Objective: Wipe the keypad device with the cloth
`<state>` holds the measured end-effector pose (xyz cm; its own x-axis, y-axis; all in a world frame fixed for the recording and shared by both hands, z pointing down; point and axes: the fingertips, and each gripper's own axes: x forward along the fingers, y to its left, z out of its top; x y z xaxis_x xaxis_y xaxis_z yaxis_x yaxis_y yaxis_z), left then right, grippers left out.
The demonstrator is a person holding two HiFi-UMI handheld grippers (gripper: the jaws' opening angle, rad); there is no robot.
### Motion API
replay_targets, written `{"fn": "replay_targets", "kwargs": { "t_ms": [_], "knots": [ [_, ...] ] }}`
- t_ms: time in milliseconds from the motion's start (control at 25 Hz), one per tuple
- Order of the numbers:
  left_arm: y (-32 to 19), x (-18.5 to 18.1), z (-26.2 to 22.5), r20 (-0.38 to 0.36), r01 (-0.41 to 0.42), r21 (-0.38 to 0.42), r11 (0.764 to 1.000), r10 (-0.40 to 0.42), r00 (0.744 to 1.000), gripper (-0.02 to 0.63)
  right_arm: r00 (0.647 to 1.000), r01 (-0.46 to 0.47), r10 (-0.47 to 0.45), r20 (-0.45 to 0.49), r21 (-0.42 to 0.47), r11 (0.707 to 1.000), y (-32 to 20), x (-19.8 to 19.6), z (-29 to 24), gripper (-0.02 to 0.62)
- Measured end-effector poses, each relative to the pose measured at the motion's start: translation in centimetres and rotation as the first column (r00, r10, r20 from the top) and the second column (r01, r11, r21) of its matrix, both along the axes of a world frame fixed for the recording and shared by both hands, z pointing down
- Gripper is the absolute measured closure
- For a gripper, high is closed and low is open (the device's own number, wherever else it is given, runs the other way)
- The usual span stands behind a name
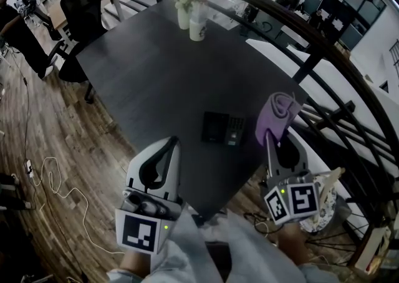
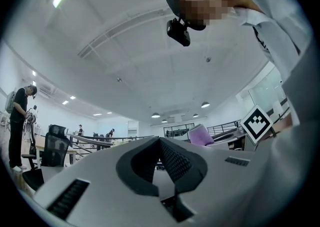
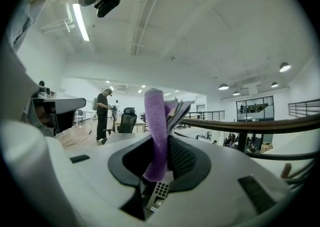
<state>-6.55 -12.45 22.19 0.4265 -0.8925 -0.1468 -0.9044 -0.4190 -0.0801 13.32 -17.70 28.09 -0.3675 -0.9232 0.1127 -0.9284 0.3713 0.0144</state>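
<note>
The keypad device (image 1: pixel 222 129), a small black unit with a button pad on its right half, lies flat on the dark table (image 1: pixel 156 82) near the front edge. My right gripper (image 1: pixel 274 133) is shut on a folded purple cloth (image 1: pixel 278 115) that stands up out of the jaws, just right of the device and above the table's corner. In the right gripper view the purple cloth (image 3: pixel 156 131) is pinched between the pads and the keypad device (image 3: pixel 159 191) shows below them. My left gripper (image 1: pixel 173 143) is shut and holds nothing, to the left of the device. The left gripper view shows the left gripper (image 2: pixel 160 142) with its pads together and the purple cloth (image 2: pixel 200 135) off to the right.
Two white vases (image 1: pixel 191 12) with pale flowers stand at the table's far end. A dark metal railing (image 1: pixel 324 45) runs close along the right side. Black office chairs (image 1: pixel 78 7) stand at the far left, and cables (image 1: pixel 56 182) lie on the wooden floor.
</note>
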Motion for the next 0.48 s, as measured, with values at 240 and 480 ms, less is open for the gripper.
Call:
{"fn": "replay_targets", "kwargs": {
  "t_ms": [240, 480],
  "knots": [
    [-0.08, 0.27, 0.07, -0.001, -0.012, 0.001, 1.000, 0.012, 1.000, 0.595, 1.000, 0.002, -0.002, -0.018, -0.002, 1.000, 0.03, -0.19, 0.15, 0.508],
    [0.02, 0.38, 0.14, -0.004, -0.013, 0.003, 1.000, 0.013, 1.000, 0.595, 1.000, -0.008, 0.007, -0.013, -0.011, 1.000, 0.03, 0.16, 0.53, 0.508]
  ]
}}
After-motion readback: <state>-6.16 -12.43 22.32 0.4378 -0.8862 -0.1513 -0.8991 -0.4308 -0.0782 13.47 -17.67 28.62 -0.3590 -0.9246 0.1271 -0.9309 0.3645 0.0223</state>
